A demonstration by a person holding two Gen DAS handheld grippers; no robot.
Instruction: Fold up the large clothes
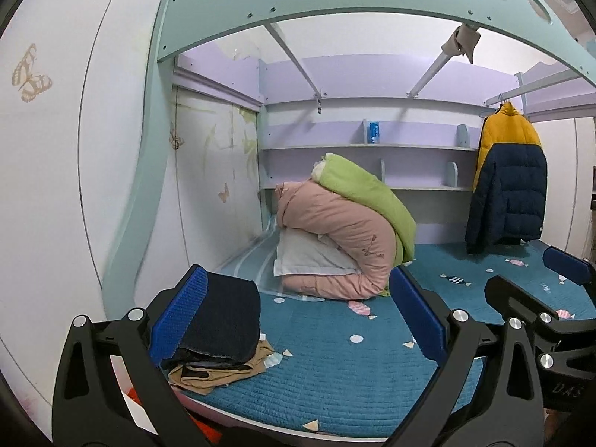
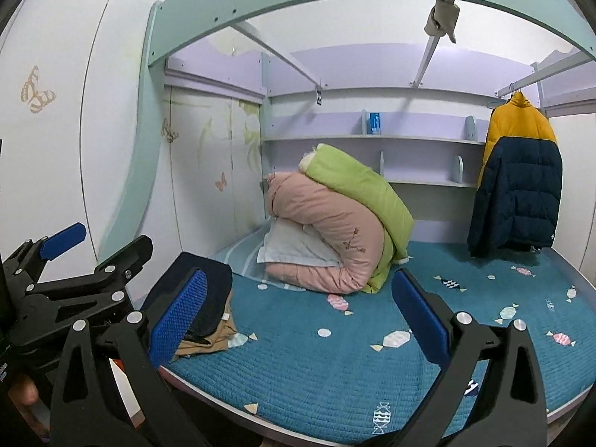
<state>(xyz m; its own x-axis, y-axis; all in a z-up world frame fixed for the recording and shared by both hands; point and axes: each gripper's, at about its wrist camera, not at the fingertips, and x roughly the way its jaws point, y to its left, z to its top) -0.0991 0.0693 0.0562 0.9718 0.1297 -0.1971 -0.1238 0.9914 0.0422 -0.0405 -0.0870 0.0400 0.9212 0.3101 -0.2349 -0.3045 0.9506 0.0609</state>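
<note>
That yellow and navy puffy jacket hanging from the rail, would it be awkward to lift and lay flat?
Probably floppy: the yellow and navy quilted puffer jacket hangs limp from the rail, hem sagging towards the teal patterned bed cover. Its puffed panels suggest it is light for its bulk. The smooth shell may slip between open fingers.

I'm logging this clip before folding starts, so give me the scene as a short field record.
surface: bed with teal quilt
folded stack: dark garment over tan one, near left corner
bedding pile: pink and green duvets, by the shelves
hanging: yellow and navy jacket on rail
left gripper: open, empty
right gripper: open, empty
</note>
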